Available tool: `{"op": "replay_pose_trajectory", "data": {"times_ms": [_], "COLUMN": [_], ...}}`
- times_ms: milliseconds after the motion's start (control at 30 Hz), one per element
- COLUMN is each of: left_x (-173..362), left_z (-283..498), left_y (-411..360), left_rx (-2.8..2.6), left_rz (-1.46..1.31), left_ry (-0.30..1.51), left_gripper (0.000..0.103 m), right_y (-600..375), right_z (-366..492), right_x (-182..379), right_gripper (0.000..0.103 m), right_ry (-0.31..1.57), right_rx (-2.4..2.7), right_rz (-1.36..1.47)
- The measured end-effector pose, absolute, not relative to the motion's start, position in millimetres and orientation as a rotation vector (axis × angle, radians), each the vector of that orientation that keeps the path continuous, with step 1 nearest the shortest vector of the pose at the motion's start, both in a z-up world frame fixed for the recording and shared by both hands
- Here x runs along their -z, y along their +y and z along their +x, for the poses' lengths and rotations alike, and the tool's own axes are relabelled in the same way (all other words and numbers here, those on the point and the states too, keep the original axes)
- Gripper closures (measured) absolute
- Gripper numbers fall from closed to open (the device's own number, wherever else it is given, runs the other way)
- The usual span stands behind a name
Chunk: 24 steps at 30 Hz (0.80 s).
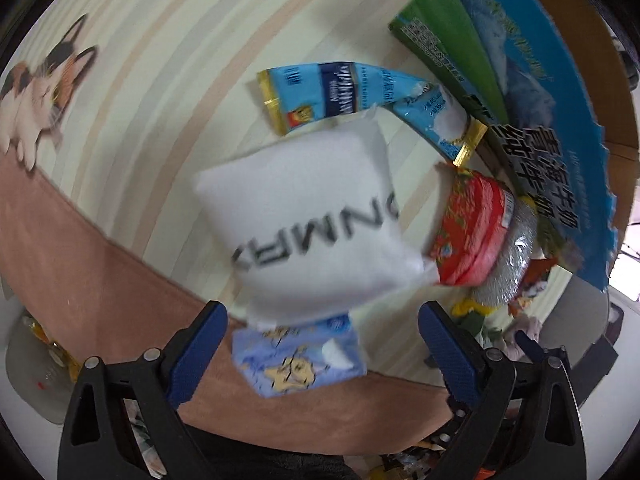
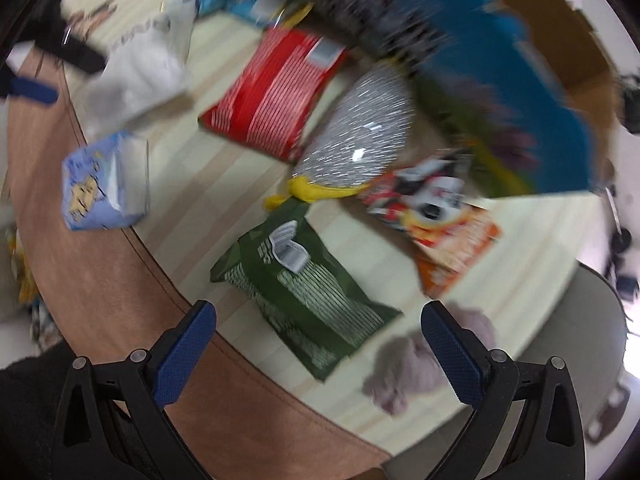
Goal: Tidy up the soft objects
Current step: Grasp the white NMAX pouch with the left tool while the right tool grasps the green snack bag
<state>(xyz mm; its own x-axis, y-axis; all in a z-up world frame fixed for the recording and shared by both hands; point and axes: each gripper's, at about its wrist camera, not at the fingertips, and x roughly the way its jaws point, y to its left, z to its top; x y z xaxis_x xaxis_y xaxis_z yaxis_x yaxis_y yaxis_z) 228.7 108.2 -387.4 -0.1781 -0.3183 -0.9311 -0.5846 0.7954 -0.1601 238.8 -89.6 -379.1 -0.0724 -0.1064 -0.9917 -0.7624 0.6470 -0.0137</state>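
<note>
A white pillow [image 1: 308, 224] with black letters lies on the striped table mat, just ahead of my open left gripper [image 1: 322, 316]. A light blue tissue pack [image 1: 298, 358] with a yellow star print lies between the left fingers, under the pillow's near edge. My right gripper [image 2: 320, 318] is open and empty above a green snack bag [image 2: 304, 300]. A grey-purple soft toy [image 2: 416, 364] lies by the right finger. The pillow [image 2: 140, 68] and tissue pack [image 2: 106, 184] show at the left of the blurred right wrist view.
A red snack bag [image 1: 470, 232], a silver bag [image 1: 508, 260] and blue sachets [image 1: 360, 92] lie near a blue and green carton box [image 1: 532, 92]. An orange bag [image 2: 444, 236] lies right of the silver bag [image 2: 360, 136]. The brown mat border [image 2: 132, 288] runs along the table's near edge.
</note>
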Motion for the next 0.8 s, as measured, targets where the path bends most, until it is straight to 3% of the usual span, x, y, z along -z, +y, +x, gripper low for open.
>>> {"op": "replay_pose_trajectory", "data": {"times_ms": [100,133,200,433,667,800], "left_x": [397,400,407,417,371,395], "left_z": [240,243,247,257,255,273], "left_y": [109,110,112,116,134,133], "left_rx": [-0.316,-0.327,-0.326,-0.323,-0.352,-0.415], "left_rz": [-0.661,-0.655,-0.673,-0.662,-0.747,-0.661], "left_ry": [1.808,1.814,1.829,1.839,1.707,1.796], "left_gripper": [0.005,0.005,0.005,0.005,0.005,0.005], "right_y": [-84,-85,-89,-130,-150,-149], "right_z": [237,236,234,209,194,210], "right_x": [404,408,414,424,415,413], "right_gripper": [0.01,0.024,0.039,0.039,0.033,0.033], "right_ry": [1.593,1.606,1.639,1.862,1.823,1.826], "right_rx": [-0.604,-0.584,-0.525,-0.374,-0.33,-0.283], "right_rz": [-0.773,-0.752,-0.684,-0.082,0.029,0.047]}}
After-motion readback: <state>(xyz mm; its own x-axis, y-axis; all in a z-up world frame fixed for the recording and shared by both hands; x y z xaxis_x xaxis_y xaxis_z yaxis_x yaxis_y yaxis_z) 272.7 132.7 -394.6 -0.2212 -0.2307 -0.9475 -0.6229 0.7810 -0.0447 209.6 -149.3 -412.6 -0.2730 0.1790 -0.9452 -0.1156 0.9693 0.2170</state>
